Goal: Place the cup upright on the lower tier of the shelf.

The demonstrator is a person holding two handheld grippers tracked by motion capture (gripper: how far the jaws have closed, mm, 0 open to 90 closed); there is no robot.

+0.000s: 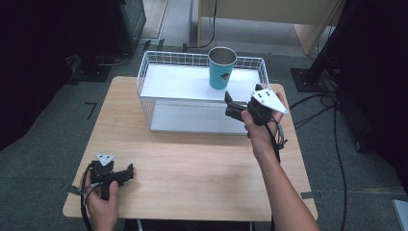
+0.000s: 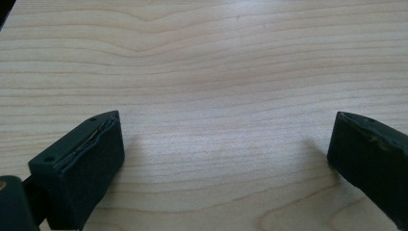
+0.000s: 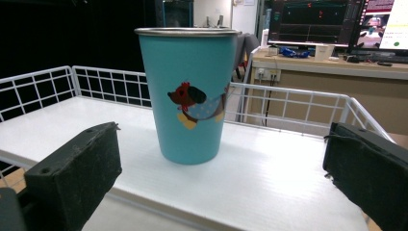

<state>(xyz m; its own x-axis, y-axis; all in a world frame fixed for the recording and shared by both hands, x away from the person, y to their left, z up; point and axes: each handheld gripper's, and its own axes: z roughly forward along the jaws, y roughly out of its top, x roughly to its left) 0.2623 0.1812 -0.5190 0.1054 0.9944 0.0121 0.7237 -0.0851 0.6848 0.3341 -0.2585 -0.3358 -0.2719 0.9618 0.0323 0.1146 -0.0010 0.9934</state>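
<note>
My right gripper [image 1: 230, 107] is held up at the front right of the white wire rack [image 1: 144, 72], pointing at the teal cup [image 1: 222, 67]. Its 2 jaws stand wide apart and grip nothing. In the right gripper view the cup [image 3: 188, 91] sits between them but farther off, well clear of both pads, so I am not touching it. The cup stands upright on the rack's white upper shelf [image 3: 269, 168], toward its right end, with a steel rim and a small cartoon dog printed on the side facing me. The wire rail [image 3: 288, 103] runs behind it and along the sides, while the front edge of the shelf lies open between my jaws and the cup.

My left gripper [image 1: 126, 174] rests low at the near left corner of the wooden table [image 1: 192, 159], well apart from the rack. Its 2 jaws are also spread wide, with bare wood grain [image 2: 216, 96] between them and nothing held. I cannot tell whether the jaw tips touch the tabletop or hover just above it.

Below the upper shelf, the rack has a lower white shelf [image 1: 192, 118] facing me. Dark cables [image 1: 317, 103] trail on the grey floor to the right of the table.
</note>
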